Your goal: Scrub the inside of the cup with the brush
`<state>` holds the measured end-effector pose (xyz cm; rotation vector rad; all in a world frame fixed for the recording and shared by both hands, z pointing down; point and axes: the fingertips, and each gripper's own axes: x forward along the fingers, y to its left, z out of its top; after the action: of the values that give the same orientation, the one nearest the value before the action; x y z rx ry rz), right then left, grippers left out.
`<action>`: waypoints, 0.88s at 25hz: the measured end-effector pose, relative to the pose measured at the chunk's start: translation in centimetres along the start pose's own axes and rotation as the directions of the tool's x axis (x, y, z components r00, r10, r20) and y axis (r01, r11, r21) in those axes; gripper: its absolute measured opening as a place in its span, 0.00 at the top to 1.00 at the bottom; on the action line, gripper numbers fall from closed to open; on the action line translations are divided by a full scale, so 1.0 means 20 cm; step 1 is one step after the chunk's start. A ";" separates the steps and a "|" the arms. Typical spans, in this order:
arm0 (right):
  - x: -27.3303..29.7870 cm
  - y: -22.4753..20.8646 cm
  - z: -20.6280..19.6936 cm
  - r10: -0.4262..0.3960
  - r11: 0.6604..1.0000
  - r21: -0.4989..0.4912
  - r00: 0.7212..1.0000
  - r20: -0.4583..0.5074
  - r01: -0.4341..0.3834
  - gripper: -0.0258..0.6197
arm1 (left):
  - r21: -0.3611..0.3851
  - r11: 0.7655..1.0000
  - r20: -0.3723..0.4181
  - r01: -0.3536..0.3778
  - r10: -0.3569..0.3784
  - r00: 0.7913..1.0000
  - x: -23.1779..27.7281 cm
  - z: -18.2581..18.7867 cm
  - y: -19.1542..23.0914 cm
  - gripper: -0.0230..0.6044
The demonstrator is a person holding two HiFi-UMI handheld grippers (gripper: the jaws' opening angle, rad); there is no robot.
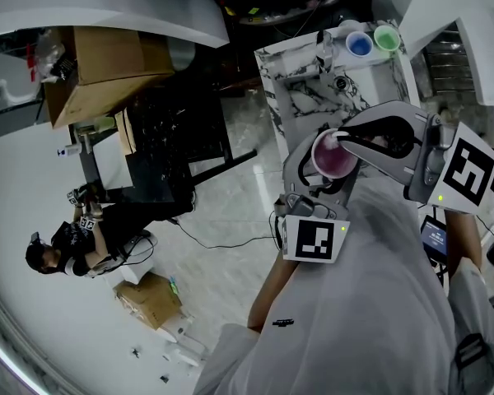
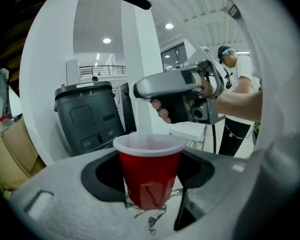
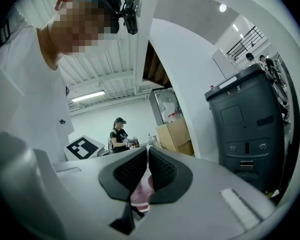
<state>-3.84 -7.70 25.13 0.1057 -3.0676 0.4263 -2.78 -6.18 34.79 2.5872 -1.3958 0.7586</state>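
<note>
The cup (image 2: 149, 176) is a thin red plastic one with a white rim and a pale inside, tapering toward its base. We judge it light, a little slick and easy to buckle, so we would hold it low on the wall with just enough squeeze to stop it turning, and scrub gently. It sits upright between the two pads of the left gripper (image 2: 150, 194), which are closed on its lower half, and it is held up off the marbled table (image 1: 300, 97) that lies farther out. In the head view the right gripper (image 1: 352, 142) reaches in from the right, its tips right over the cup's mouth. Its own view shows the ribbed pads drawn together to a narrow slit, with pink showing below; we cannot make out a brush between them. On the table's far right edge stand a blue cup (image 1: 359, 44) and a green cup (image 1: 386, 37).
</note>
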 end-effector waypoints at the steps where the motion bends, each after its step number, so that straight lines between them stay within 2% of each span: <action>1: 0.01 0.01 0.01 0.008 1.000 -0.002 1.000 0.008 -0.008 0.93 | 0.000 1.000 -0.001 -0.001 0.001 1.000 0.00 -0.01 0.00 0.50; 9: 0.09 0.13 0.05 0.085 0.996 0.019 0.995 0.045 -0.086 0.93 | -0.007 1.000 0.007 0.012 -0.012 1.000 0.00 0.00 -0.02 0.50; 14: 0.07 0.19 0.04 0.118 0.992 0.041 0.993 0.029 -0.119 0.93 | -0.001 1.000 0.014 -0.006 0.006 1.000 0.00 -0.01 0.03 0.50; 17: 0.03 0.19 0.00 0.108 0.993 0.046 0.994 -0.011 -0.108 0.93 | 0.021 1.000 0.027 -0.014 0.013 1.000 -0.01 0.01 0.06 0.50; 22: -0.06 0.13 -0.03 0.046 0.998 0.039 0.998 -0.043 -0.044 0.93 | 0.025 1.000 0.028 -0.014 0.013 1.000 -0.02 0.00 0.06 0.50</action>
<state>-2.90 -5.05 24.92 0.0285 -3.0246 0.4829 -3.90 -6.53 34.35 2.6198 -1.4222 0.7488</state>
